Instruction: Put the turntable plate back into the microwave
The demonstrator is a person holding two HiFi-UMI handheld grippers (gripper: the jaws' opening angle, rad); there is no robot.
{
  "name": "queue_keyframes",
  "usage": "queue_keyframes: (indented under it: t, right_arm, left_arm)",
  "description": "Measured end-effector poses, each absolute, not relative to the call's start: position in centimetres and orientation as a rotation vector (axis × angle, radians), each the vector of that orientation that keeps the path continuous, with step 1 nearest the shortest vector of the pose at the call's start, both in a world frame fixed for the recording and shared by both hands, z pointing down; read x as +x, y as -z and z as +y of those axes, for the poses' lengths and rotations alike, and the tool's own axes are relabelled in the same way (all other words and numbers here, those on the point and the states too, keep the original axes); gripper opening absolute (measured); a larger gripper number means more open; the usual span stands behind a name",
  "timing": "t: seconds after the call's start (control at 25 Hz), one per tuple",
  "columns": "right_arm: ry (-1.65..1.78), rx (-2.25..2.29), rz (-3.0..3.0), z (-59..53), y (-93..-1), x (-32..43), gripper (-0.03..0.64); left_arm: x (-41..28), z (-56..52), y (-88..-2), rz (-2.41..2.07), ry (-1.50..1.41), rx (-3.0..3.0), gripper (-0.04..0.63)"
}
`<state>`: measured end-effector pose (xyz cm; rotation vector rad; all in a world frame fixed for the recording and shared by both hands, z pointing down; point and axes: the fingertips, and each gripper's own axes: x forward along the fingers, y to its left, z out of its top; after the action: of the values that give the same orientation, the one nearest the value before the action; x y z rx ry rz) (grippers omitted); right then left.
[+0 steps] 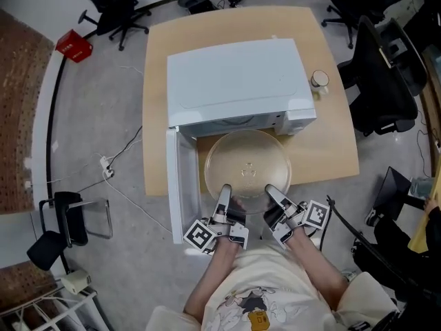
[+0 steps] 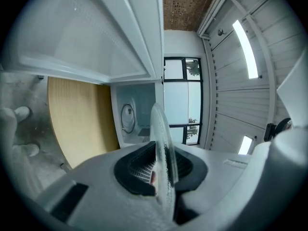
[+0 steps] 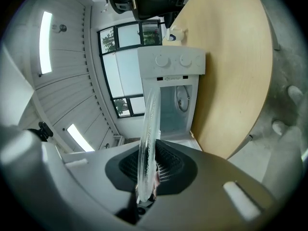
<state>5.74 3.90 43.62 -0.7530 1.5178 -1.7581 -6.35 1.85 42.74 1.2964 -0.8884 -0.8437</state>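
A clear glass turntable plate [image 1: 247, 167] is held roughly level in the air. It reaches forward from the fingertips of both grippers to the open mouth of a white microwave [image 1: 234, 81].

The left gripper [image 1: 224, 193] grips the plate's near rim left of centre, and the right gripper [image 1: 271, 193] grips it right of centre. In each gripper view the plate's edge runs straight out between the jaws. The dark ribbed pads [image 2: 137, 170] of the left gripper press on both faces of the glass. The right gripper's pads [image 3: 168, 165] do the same, so both sets of jaws stand nearly together and pinch the rim, with nothing else in them.

Beyond the fingertips, the plate's far edge lies just in front of the microwave cavity. A ring-shaped piece [image 3: 182, 99] shows on the cavity floor (probably the roller ring the plate sits on). The microwave door [image 1: 173, 185] hangs open just left of the left gripper's fingers. The oven stands on a light wooden table [image 1: 331, 150].

The step in hand appears to be the carry to the opening, since the plate is not yet inside. The next move likely calls for sliding the plate forward level through the mouth. It would then be lowered centred over the ring before either grip lets go.
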Motion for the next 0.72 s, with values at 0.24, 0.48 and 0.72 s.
queue_keyframes:
  t: [0.24, 0.48, 0.72]
  right_arm:
    - [1.789, -0.756, 1.546, -0.4, -46.4, 6.7, 0.034]
    - [1.855, -0.742, 1.597, -3.8, -49.7, 6.3, 0.035]
    - [1.872, -0.713, 1.654, -6.5, -51.5, 5.4, 0.035]
  left_arm:
    - [-5.6, -1.7, -45.9, -0.918, 0.907, 1.247, 0.032]
    - [-6.1, -3.9, -49.6, -0.985, 0.973, 1.198, 0.032]
    - [-7.1, -5.8, -51.6, -1.008, 1.048, 1.177, 0.032]
